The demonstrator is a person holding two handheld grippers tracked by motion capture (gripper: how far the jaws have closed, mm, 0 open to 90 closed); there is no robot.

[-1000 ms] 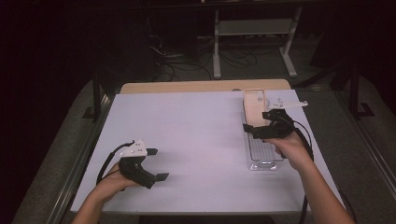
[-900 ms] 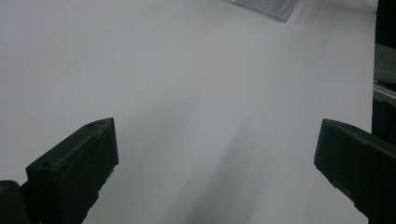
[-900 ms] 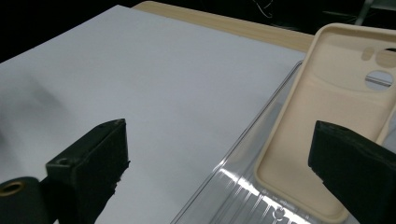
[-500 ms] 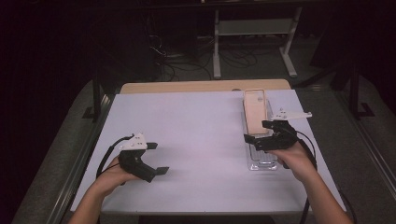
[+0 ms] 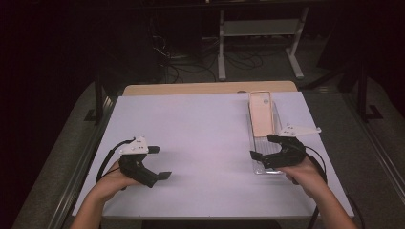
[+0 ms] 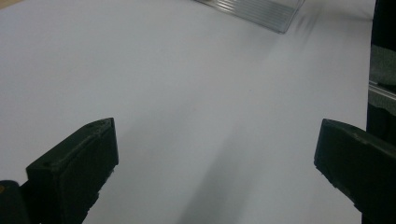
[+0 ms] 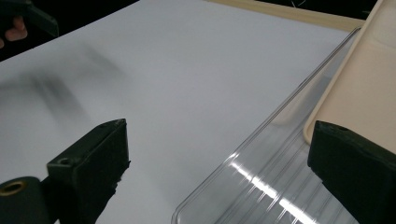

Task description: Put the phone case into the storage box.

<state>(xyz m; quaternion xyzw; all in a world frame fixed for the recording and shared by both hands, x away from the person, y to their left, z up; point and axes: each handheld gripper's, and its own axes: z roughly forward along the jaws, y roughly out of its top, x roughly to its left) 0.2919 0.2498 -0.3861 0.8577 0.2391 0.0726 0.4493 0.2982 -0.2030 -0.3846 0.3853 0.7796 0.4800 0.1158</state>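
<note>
A long clear plastic tray (image 5: 261, 143) lies along the right side of the white table (image 5: 200, 129). A beige phone case (image 5: 261, 112) rests in its far half. My right gripper (image 5: 263, 147) hovers open over the tray's near end, jaws pointing left. In the right gripper view the tray's rounded corner (image 7: 261, 186) and the beige case (image 7: 359, 88) lie between the wide-apart jaws of the right gripper (image 7: 219, 149). My left gripper (image 5: 160, 163) is held open at the near left, nothing between its jaws. In the left gripper view this gripper (image 6: 215, 140) faces bare table.
A tan board edge (image 5: 205, 88) runs along the table's far side. Beyond it the floor is dark, with cables and a metal stand (image 5: 260, 28). The tray's corner (image 6: 252, 9) shows at the top of the left gripper view. The other hand (image 7: 16, 23) shows far off.
My right gripper has drawn back along the tray toward the person, from near the case to the tray's near end. The left gripper has barely shifted.
</note>
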